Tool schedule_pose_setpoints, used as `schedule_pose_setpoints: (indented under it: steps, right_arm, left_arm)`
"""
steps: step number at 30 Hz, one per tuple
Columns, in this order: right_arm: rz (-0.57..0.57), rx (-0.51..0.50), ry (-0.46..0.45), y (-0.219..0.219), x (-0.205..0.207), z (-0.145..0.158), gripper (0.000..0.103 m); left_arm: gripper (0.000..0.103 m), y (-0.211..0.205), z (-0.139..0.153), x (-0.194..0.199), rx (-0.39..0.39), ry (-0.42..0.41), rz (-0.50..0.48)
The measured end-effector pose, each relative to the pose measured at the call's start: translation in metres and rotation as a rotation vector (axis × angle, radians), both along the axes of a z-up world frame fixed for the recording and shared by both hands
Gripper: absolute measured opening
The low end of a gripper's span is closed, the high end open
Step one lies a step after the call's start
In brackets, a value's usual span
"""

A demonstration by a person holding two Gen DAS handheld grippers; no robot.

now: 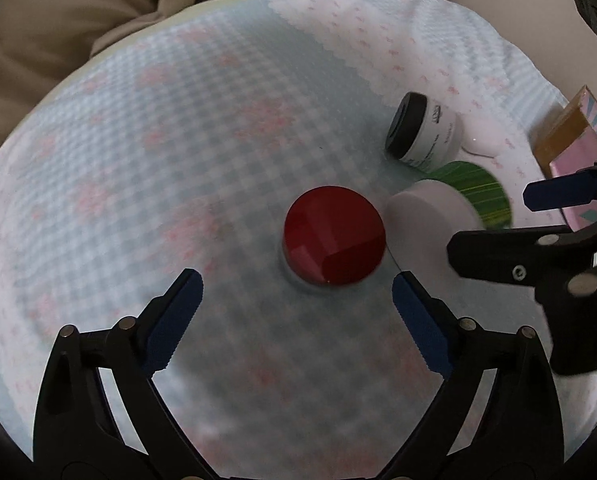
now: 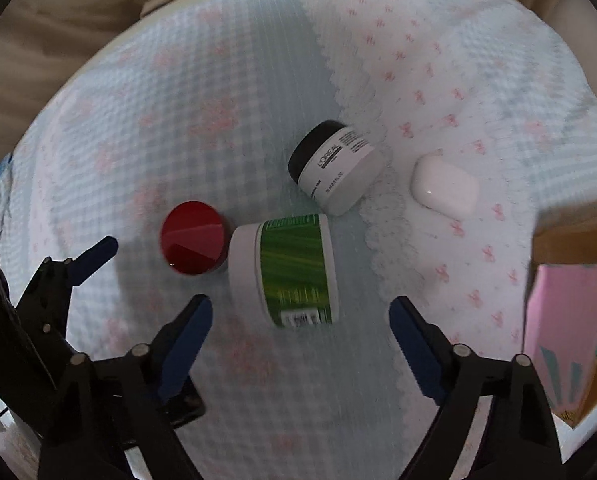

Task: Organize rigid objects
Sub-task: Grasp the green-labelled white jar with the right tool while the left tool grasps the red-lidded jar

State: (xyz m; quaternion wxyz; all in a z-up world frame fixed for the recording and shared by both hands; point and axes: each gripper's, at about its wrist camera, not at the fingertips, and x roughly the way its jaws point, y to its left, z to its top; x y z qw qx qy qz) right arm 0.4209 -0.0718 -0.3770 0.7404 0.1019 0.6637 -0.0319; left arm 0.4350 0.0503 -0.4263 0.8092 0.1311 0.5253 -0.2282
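Observation:
A red-lidded jar (image 1: pixel 334 240) stands on the checked cloth, just ahead of my open, empty left gripper (image 1: pixel 296 294); it also shows in the right wrist view (image 2: pixel 192 238). A green-labelled white jar (image 2: pixel 294 270) lies on its side beside it, ahead of my open, empty right gripper (image 2: pixel 300 314); it shows in the left wrist view (image 1: pixel 450 204). A white L'Oreal jar with a black lid (image 2: pixel 336 166) lies tilted behind it (image 1: pixel 422 138). A white earbud case (image 2: pixel 444 186) lies to the right. The right gripper (image 1: pixel 494 224) shows in the left wrist view, and the left gripper's finger (image 2: pixel 94 258) in the right wrist view.
A cardboard box holding a pink packet (image 2: pixel 566 320) stands at the right edge; it also shows in the left wrist view (image 1: pixel 574 136). Beige bedding (image 1: pixel 58 40) lies beyond the cloth's far edge. The blue and pink checked cloth (image 1: pixel 138 160) covers the surface.

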Motion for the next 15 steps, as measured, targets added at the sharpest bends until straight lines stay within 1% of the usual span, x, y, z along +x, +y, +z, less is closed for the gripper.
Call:
schedule_pose_setpoints:
  steps: [3,8,10,11,13,14,15]
  right_arm:
    - [-0.008,-0.003,0.01,0.001,0.006,-0.01,0.086]
    - [-0.024,0.013,0.037,-0.001,0.013,-0.025,0.082]
    - [-0.025,0.03,0.049,0.0,0.016,-0.03,0.072]
    - [-0.021,0.035,0.055,0.0,0.017,-0.032,0.071]
    - [-0.017,0.045,0.06,0.0,0.02,-0.036,0.061]
    - [-0.016,0.052,0.061,0.001,0.021,-0.037,0.059]
    - [-0.015,0.063,0.06,0.001,0.021,-0.038,0.056]
  left_arm:
    - [0.094,-0.008,-0.012,0.006,0.009,0.006,-0.007]
    - [0.088,-0.016,-0.019,0.016,-0.009,0.002,-0.006]
    - [0.081,-0.018,-0.021,0.016,-0.007,-0.008,-0.02]
    - [0.078,-0.019,-0.022,0.017,-0.005,-0.011,-0.029]
    - [0.071,-0.021,-0.024,0.017,-0.003,-0.017,-0.047]
    - [0.069,-0.022,-0.024,0.017,-0.008,-0.026,-0.058]
    - [0.063,-0.021,-0.023,0.017,-0.015,-0.027,-0.066]
